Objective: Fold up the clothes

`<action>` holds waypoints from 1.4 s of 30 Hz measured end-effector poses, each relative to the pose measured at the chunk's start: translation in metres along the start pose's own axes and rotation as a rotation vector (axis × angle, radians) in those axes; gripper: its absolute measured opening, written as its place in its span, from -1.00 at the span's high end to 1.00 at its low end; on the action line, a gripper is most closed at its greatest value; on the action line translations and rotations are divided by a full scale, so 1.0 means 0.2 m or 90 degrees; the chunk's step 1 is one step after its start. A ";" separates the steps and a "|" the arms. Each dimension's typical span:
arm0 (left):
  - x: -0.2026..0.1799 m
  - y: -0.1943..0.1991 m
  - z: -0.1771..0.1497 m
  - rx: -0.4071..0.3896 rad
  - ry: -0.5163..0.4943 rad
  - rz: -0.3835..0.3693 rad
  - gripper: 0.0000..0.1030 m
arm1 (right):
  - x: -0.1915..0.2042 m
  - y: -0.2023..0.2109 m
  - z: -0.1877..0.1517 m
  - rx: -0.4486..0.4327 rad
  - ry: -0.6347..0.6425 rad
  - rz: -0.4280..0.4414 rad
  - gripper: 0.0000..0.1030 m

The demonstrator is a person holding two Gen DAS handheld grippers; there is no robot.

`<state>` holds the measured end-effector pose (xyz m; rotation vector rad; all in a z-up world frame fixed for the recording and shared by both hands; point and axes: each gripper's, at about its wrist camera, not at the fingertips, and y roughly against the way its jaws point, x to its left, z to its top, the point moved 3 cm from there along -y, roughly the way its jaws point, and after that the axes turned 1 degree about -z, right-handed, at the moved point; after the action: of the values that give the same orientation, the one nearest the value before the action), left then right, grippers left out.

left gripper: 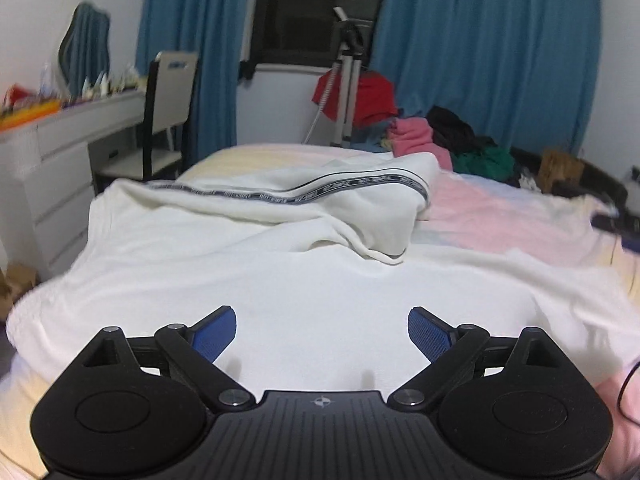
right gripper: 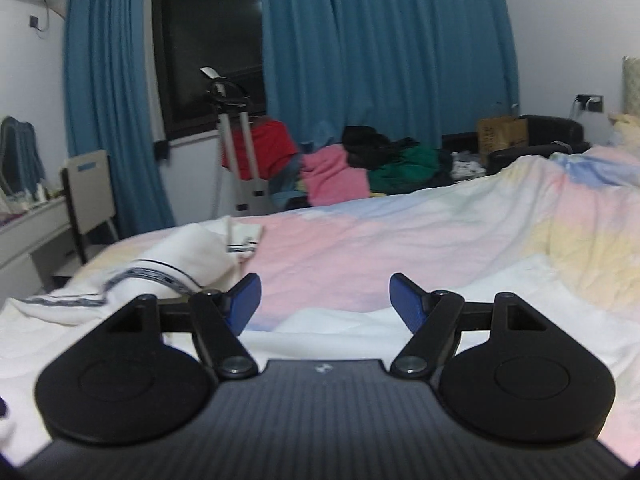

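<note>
A white garment (left gripper: 248,264) with a dark patterned stripe lies spread on the bed, its far part folded over into a raised bundle. My left gripper (left gripper: 322,334) is open and empty, just above the garment's near flat part. In the right wrist view the same garment (right gripper: 132,284) lies at the lower left. My right gripper (right gripper: 325,302) is open and empty, above the garment's near edge and the pastel bedspread (right gripper: 400,248).
A pile of pink, green, black and red clothes (left gripper: 436,136) sits at the bed's far side by a tripod (left gripper: 346,80). A white desk (left gripper: 52,152) and chair (left gripper: 164,112) stand at the left. Blue curtains hang behind. A cardboard box (right gripper: 502,136) sits at the far right.
</note>
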<state>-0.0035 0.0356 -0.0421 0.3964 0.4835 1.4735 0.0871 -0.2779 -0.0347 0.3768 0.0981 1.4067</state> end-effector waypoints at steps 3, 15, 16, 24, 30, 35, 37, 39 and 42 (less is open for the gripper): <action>-0.07 -0.08 -0.01 0.017 -0.033 -0.017 -0.83 | 0.02 0.01 0.01 -0.006 -0.003 0.009 -0.42; -0.83 -0.80 0.14 -0.004 -0.292 -0.089 -0.75 | -0.10 -0.11 -0.02 -0.015 -0.097 -0.028 0.09; -0.89 -0.90 0.16 -0.007 -0.295 -0.082 -0.75 | -0.11 -0.14 -0.03 -0.012 -0.103 -0.035 0.09; -1.16 -1.74 0.39 -0.017 -0.351 0.077 -0.72 | -0.24 -0.39 -0.12 0.034 -0.161 -0.084 0.09; -1.15 -2.11 0.53 -0.013 -0.353 0.166 -0.30 | -0.27 -0.59 -0.22 0.075 -0.176 -0.082 0.09; -1.12 -2.20 0.61 0.004 -0.336 0.184 0.56 | -0.29 -0.68 -0.26 0.095 -0.192 -0.085 0.09; -1.12 -2.16 0.63 0.003 -0.328 0.179 0.69 | -0.30 -0.69 -0.26 0.098 -0.201 -0.086 0.09; -1.13 -2.09 0.65 -0.004 -0.315 0.167 0.73 | -0.30 -0.68 -0.26 0.091 -0.202 -0.087 0.09; -1.18 -1.93 0.69 -0.024 -0.290 0.134 0.75 | -0.29 -0.65 -0.24 0.081 -0.201 -0.089 0.09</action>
<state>0.3893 -0.2194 -0.1156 0.7483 0.0506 1.5310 0.1865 -0.3404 -0.1294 0.6797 -0.0444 1.1912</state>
